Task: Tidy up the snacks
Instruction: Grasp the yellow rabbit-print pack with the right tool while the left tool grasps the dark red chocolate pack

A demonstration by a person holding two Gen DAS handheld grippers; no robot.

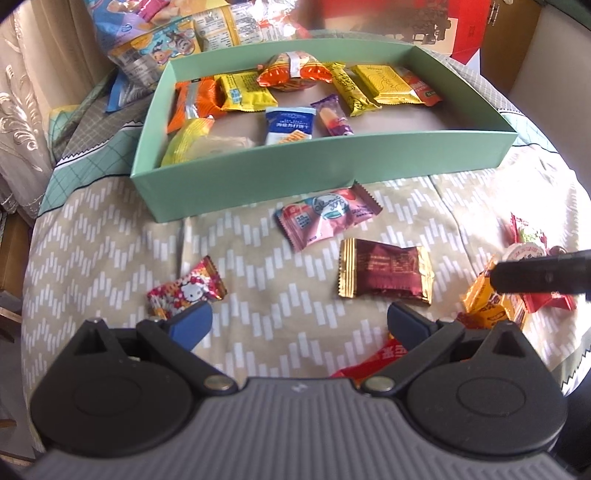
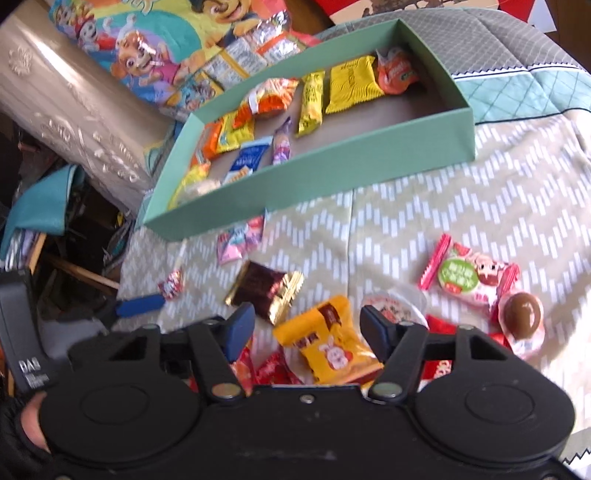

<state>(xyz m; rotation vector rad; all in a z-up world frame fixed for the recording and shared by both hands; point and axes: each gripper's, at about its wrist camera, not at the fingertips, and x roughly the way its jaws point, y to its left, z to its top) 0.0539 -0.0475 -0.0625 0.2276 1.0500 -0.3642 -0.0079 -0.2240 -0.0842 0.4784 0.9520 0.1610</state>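
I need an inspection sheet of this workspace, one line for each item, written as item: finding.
Surface: zigzag-patterned cloth, wrinkled.
Job's things: green box partly filled with snacks; loose on the cloth are the pink packet, maroon packet, Hello Kitty candy, yellow rabbit packet, strawberry packet.
Clutter: cartoon snack bags behind the box.
Grippers: left tool open, empty; right tool open, above the yellow rabbit packet.
Cables: nothing seen.
Surroundings: red carton; pale curtain.

Left gripper hangs wide open over the quilt, maroon snack and pink snack just ahead, green box of snacks behind them.
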